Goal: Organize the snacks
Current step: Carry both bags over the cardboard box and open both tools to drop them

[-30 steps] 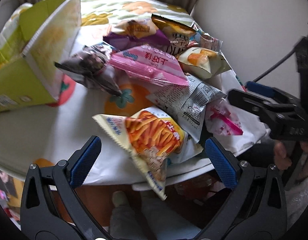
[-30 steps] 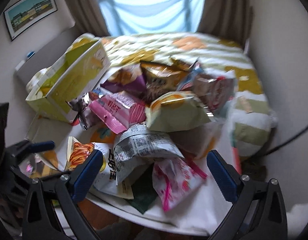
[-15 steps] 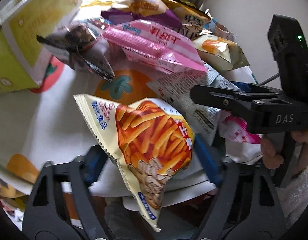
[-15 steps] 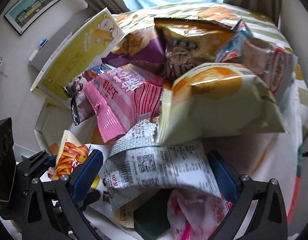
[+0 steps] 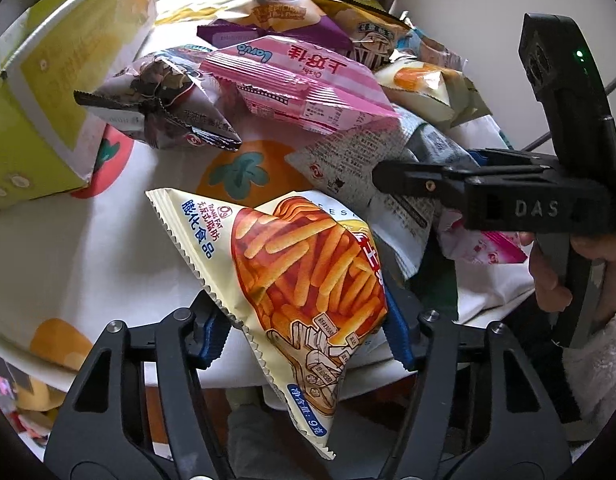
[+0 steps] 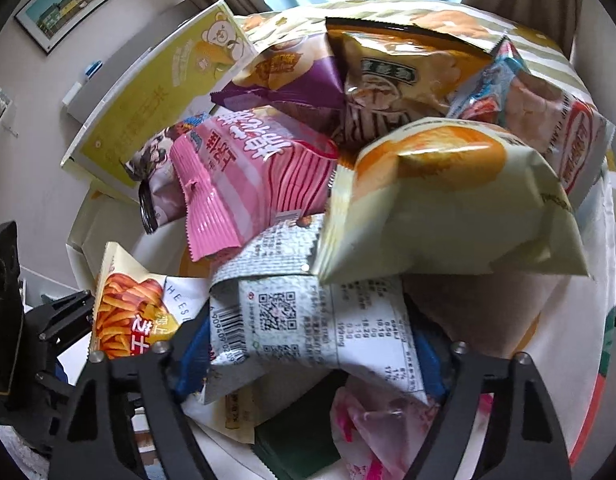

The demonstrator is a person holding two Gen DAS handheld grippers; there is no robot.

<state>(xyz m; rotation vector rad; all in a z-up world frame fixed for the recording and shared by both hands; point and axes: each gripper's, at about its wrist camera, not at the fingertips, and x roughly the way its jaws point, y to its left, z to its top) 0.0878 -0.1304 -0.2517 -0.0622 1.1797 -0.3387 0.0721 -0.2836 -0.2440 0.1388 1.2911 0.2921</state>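
Observation:
A heap of snack packets lies on a white fruit-print tablecloth (image 5: 60, 248). My left gripper (image 5: 304, 332) is shut on the cream packet of orange sticks (image 5: 304, 276), its blue pads pressing both sides; this packet also shows in the right wrist view (image 6: 128, 308). My right gripper (image 6: 308, 356) is shut on the grey-white packet with a QR code (image 6: 308, 316); this gripper also shows in the left wrist view (image 5: 391, 180), over the grey packet (image 5: 347, 168). A yellow-green box (image 5: 36, 92) lies open on its side at the left and shows in the right wrist view (image 6: 160, 92).
Other packets lie behind: pink (image 5: 304, 84), dark brown (image 5: 164, 100), purple (image 6: 292, 76), gold-brown (image 6: 395, 76), pale yellow (image 6: 455, 204), a red-and-white one (image 6: 567, 128), a small pink one (image 6: 367, 428). The table edge runs just before the left gripper.
Both grippers have moved in onto the heap and closed: the left on the orange-sticks packet, the right on the grey QR-code packet.

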